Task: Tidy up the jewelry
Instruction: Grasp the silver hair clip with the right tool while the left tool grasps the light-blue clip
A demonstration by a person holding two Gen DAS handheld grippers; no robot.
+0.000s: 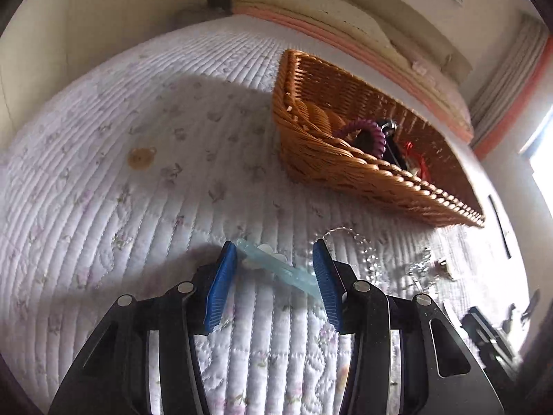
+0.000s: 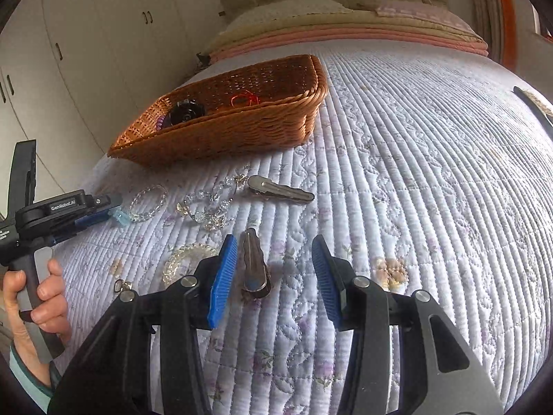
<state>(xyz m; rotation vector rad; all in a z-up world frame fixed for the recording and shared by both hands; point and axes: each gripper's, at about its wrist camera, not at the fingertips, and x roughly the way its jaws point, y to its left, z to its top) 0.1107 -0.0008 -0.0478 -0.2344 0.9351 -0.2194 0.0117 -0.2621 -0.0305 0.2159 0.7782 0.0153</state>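
Observation:
A light blue hair clip (image 1: 276,266) with a white flower lies slantwise on the quilt between the blue pads of my left gripper (image 1: 274,245), which stands open around it. The right wrist view shows that gripper (image 2: 103,212) at the left with the blue clip (image 2: 121,217) at its tips. My right gripper (image 2: 274,238) is open over a brown metal hair clip (image 2: 254,266) lying close to its left pad. The wicker basket (image 1: 345,169) (image 2: 242,131) holds a purple spiral hair tie (image 1: 369,131), a black item (image 2: 185,112) and a red cord (image 2: 242,98).
On the quilted bedspread (image 2: 414,173) lie a second metal clip (image 2: 280,190), a clear bead bracelet (image 2: 148,202), a crystal piece (image 2: 204,209), a yellowish bracelet (image 2: 186,263) and a small ring (image 2: 119,285). A hand (image 2: 45,297) holds the left gripper's handle. Folded blankets (image 2: 345,31) lie beyond the basket.

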